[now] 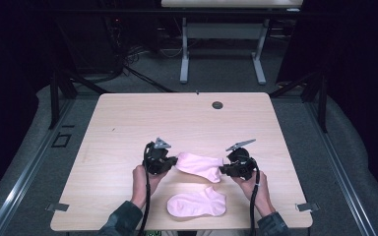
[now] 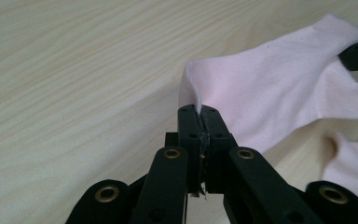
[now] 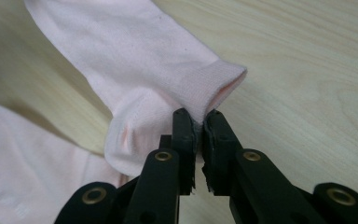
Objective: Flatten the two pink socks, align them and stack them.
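Both grippers (image 1: 173,162) (image 1: 221,168) clamped on sock (image 1: 199,166)

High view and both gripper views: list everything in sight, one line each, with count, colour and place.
Pink cotton ankle sock: one, pale pink, stretched between the two grippers above the table.
Second pink ankle sock: one, pale pink, flat near the table's front edge.
Light wooden table: one, pale wood, centre.
Round cable grommet: one, dark grey, far side of the tabletop.
White-legged desk: one, white, background.
Left gripper: one, black, shut on the held sock's toe end.
Right gripper: one, black, shut on its cuff.
Hands: two, bottom edge.
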The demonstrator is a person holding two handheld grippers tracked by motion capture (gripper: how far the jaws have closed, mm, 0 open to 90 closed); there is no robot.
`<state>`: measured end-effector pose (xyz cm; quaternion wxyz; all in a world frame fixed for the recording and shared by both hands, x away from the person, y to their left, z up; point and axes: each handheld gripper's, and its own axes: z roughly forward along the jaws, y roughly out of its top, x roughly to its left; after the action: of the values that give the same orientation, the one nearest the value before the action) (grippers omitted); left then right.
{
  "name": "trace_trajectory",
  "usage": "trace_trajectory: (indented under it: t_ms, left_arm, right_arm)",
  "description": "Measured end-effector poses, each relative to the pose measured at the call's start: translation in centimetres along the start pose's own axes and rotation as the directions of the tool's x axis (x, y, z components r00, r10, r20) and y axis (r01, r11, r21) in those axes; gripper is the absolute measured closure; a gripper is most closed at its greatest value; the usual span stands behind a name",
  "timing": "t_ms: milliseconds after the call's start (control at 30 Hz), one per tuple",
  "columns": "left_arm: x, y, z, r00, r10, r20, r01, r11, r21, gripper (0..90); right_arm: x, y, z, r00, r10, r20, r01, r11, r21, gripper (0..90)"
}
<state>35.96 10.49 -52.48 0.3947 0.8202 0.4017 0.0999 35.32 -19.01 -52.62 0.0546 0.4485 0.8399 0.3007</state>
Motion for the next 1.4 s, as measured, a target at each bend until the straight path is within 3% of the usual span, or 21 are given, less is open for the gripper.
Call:
trace_trajectory:
  t_ms: [100,267,433,567,733,933,1033,1200,1400]
  left_arm:
    - [-0.4,-0.6,-1.5,0.9994,-0.02,0.028,0.021,0.9991,-0.037,88.4]
    - [-1.4,-1.6,-3.4,0.9989,-0.028,0.038,0.03,0.998,-0.056,88.2]
    - [-2.3,-2.5,-4.8,0.9988,-0.027,0.041,0.029,0.9985,-0.047,87.9]
    - [-3.0,-3.2,-5.7,0.9973,-0.036,0.064,0.038,0.9986,-0.037,87.9]
    - [-4.0,-4.0,-6.2,0.9987,-0.008,0.051,0.009,0.9996,-0.028,87.9]
    - [-5.5,-5.0,-6.3,0.9993,0.027,0.026,-0.027,0.9996,0.003,88.0]
    - [-6.0,-5.6,-6.0,0.9996,0.026,0.013,-0.027,0.9994,0.024,87.9]
    - [-6.3,-6.5,-5.0,0.999,0.038,0.024,-0.041,0.9942,0.1,87.9]
    - [-6.3,-6.7,-4.7,0.9988,0.045,0.02,-0.047,0.9908,0.127,87.9]
  right_arm:
    - [1.0,0.1,-1.4,0.9991,-0.032,-0.028,0.032,0.999,0.008,83.5]
    - [2.6,-0.1,-3.7,0.9963,-0.076,-0.041,0.076,0.997,0.013,83.5]
    - [4.0,-0.9,-4.7,0.9923,-0.113,-0.051,0.114,0.993,0.028,83.1]
    - [4.9,-1.7,-5.0,0.9916,-0.117,-0.056,0.118,0.993,0.028,83.1]
    - [5.5,-2.5,-5.7,0.9904,-0.125,-0.059,0.127,0.992,0.027,83.3]
    - [5.8,-3.5,-5.6,0.9904,-0.121,-0.066,0.124,0.991,0.043,83.3]
    - [5.8,-3.9,-5.1,0.9903,-0.123,-0.065,0.127,0.99,0.061,83.3]
    - [5.8,-4.5,-3.6,0.9914,-0.12,-0.052,0.125,0.986,0.109,83.3]
    - [5.6,-4.7,-2.4,0.9914,-0.125,-0.04,0.129,0.981,0.144,82.9]
